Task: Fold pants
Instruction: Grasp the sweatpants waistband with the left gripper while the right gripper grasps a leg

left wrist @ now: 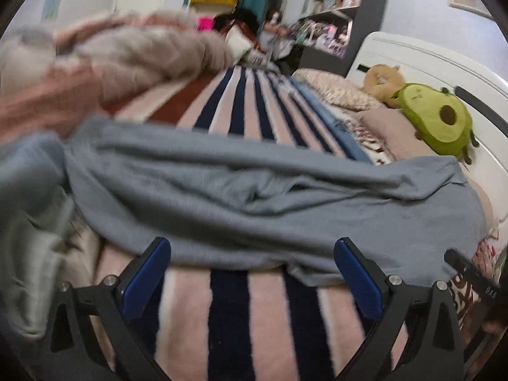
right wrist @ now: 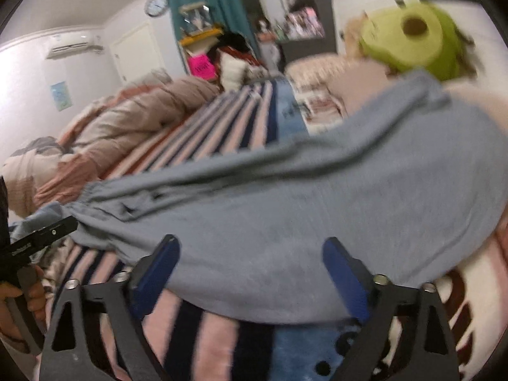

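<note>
Grey pants [left wrist: 241, 190] spread across striped bed [left wrist: 266, 317]; left gripper [left wrist: 252, 254] and right gripper [right wrist: 250, 250] fingers apart, clamping nothing.

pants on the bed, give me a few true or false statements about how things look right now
1. The grey pants lie across a striped blanket. True.
2. The left gripper is clamped on the pants. False: its jaws stand open, gripping nothing.
3. A green avocado plush sits near the white headboard. True.
4. The pants are neatly folded in a square. False: they are spread out long and wrinkled.
5. The right gripper is open over the pants. True.
</note>
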{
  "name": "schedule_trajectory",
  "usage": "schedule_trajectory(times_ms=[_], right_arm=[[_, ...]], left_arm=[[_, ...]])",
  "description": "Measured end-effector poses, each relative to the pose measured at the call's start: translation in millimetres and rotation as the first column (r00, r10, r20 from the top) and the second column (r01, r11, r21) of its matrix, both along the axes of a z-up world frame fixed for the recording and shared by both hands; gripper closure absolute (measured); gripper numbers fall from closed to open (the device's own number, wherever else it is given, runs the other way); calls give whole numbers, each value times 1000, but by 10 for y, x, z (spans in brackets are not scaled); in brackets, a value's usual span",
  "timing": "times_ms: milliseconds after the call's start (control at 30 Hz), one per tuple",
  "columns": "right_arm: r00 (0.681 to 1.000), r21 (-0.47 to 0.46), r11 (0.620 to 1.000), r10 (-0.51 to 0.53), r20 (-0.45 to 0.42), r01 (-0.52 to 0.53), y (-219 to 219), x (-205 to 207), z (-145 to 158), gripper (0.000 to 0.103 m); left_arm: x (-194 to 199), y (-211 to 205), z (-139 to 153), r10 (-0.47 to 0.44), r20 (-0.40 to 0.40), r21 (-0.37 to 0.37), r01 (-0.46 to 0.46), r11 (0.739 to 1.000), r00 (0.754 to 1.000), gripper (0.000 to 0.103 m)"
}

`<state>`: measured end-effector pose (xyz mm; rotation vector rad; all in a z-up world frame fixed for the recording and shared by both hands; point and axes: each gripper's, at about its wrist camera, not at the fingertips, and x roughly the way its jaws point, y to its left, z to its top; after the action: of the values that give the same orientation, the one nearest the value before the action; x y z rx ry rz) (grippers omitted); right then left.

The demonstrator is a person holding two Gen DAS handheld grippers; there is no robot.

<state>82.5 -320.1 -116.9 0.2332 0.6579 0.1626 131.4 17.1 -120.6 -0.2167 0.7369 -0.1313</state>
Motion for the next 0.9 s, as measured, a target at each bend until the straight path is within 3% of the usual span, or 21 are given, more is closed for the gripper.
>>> schedule_trajectory(times_ms=[67,233,567,700,767,900], right_arm=[[999,19,999,-29,-39,30,-94,9,-181,22],[993,84,992,-89,-73,95,-288,-91,-388,38],[989,101,986,-123,-82,131,-426,-316,-341,39],[980,126,975,-170,-103,182,-546,-336,-390,39],[977,151,968,-189,-98,202,-614,-356,-396,38],[973,140,966,-207,-101,219,-643,-349,-414,37]], left_arm=[[59,13,-141,-1,-31,-32,0,999,1000,2],[149,168,-393,33,-102,-94,-42,995,994,19],[125,270,-382,66,-135,-120,-82,989,989,22],[267,426,-407,128,-133,-123,-145,982,983,47],[342,478,-407,138,-131,-128,-155,980,982,54],[447,513,-430,149,-135,-104,-163,981,980,79]])
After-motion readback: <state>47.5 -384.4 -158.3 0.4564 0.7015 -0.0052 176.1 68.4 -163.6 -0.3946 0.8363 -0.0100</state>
